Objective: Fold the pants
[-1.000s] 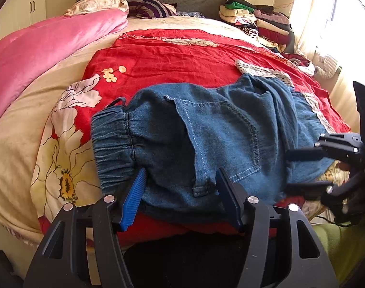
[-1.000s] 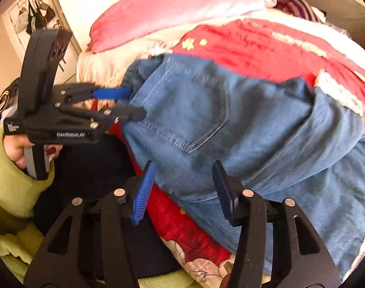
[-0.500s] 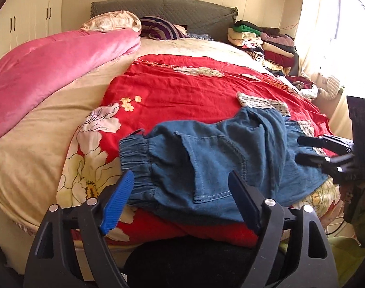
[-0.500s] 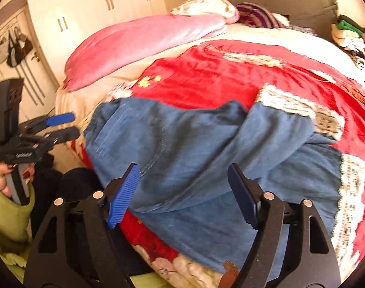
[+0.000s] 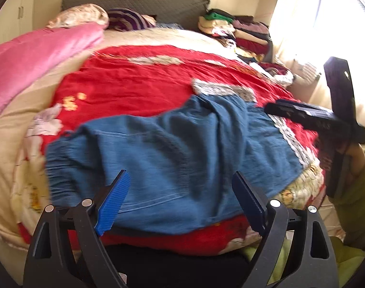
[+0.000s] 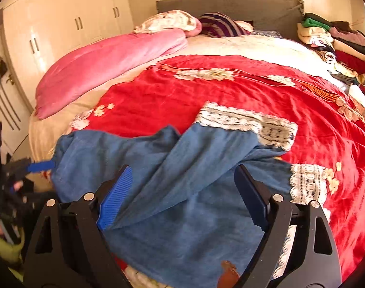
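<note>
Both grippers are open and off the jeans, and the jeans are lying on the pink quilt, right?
Not quite. The left gripper and right gripper are open, their jaws just having opened, clear of the jeans. But the jeans lie on the red bedspread, as the right wrist view shows; the pink quilt lies apart, nearer the wardrobe.

Blue pants (white lace hems) on red bedspread.

Daylight is pouring in from a window at the right, blowing out that corner to white glare and washing the curtain. The bed is glowing brightly, its red cover shining. Motion blur is smearing the left wrist view, softening the pants. Fisheye distortion is bending both views, with dark vignetting at the corners.
</note>
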A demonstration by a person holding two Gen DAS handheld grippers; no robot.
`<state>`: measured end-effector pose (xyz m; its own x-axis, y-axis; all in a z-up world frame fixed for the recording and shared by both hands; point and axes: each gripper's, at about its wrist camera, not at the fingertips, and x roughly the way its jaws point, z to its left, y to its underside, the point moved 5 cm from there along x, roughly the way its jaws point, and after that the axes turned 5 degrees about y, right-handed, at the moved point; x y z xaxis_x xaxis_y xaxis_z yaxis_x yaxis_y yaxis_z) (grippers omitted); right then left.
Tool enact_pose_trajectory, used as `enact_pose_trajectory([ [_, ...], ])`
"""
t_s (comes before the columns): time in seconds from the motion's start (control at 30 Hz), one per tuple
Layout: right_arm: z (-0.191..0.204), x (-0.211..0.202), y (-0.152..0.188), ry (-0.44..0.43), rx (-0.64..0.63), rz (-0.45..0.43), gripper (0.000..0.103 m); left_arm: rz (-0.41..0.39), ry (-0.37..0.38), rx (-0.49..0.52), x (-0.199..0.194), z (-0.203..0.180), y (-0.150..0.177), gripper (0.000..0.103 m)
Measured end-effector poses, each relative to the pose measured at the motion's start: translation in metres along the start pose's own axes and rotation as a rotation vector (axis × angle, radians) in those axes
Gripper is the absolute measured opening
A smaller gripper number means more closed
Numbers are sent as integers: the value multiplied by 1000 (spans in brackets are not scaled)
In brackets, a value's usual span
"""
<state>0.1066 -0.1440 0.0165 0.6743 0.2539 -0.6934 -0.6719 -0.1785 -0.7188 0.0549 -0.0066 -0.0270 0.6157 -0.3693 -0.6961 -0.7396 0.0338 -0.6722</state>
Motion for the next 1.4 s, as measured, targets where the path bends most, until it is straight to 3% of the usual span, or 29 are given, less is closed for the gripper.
enact_pose_trajectory([
  [0.23,-26,36,-26,59,35,32,80,68,102,6,38,-32,-2,84],
  [0.4,-22,63,-50,47,-26,48,80,120,139,27,65,-47,-4,77],
  [0.6,-8,117,-70,55,-97,136,80,159,182,-23,99,-47,-11,72],
  [0.67,0,133,-74,49,-119,162,80,163,184,-45,109,-43,-12,60],
  [0.77,8,160,-77,73,-156,206,80,172,161,-12,115,-44,-9,27],
  [0.9,3,195,-77,108,-121,265,79,191,196,17,117,-55,-1,21],
  [1.03,-11,207,-78,149,-92,268,30,191,180,56,116,-62,4,21],
  [1.13,-32,190,-81,100,7,238,9,187,191,51,112,-60,2,21],
  [1.27,-57,152,-84,106,70,174,7,181,191,57,110,-59,4,22],
  [1.4,-90,98,-77,99,161,108,7,170,186,56,108,-57,4,33],
])
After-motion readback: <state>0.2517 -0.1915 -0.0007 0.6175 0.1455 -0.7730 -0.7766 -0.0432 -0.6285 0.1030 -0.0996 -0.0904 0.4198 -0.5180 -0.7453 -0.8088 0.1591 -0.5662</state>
